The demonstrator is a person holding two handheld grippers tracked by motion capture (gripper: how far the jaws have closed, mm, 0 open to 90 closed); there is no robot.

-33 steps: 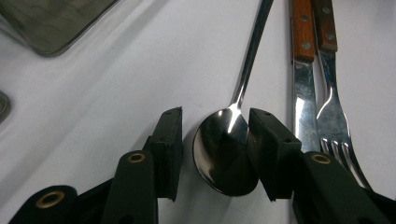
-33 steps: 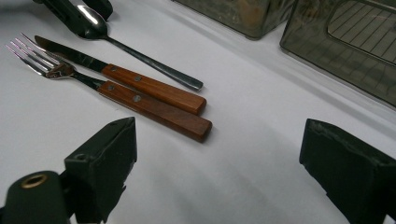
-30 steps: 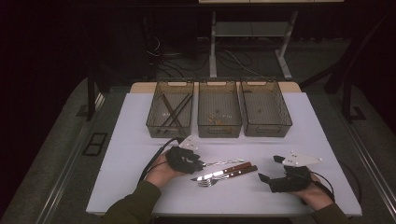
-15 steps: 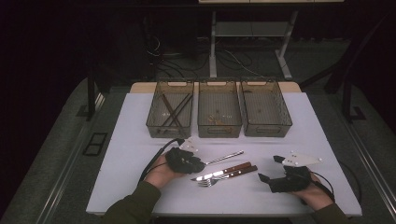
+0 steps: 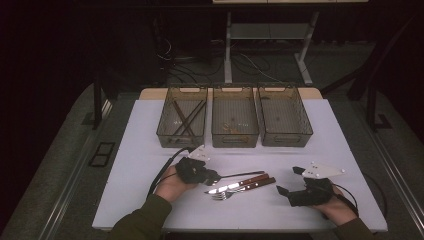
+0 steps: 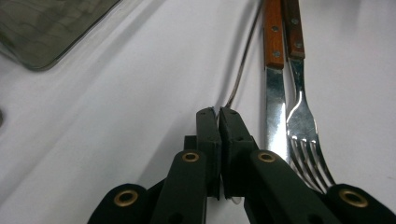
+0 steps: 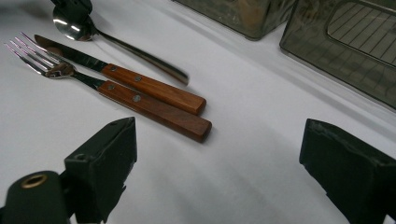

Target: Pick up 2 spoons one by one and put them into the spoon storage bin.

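Left gripper: jaws, just closing, now clamp the spoon at its bowl end; handle runs straight ahead, lying on the white table beside the knife and fork. Right gripper: jaws wide, empty.

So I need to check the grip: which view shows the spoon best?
The right gripper view: the spoon lies full length, its bowl under the left gripper. The left gripper view shows its thin handle leaving shut jaws. The high view shows a dark sliver.
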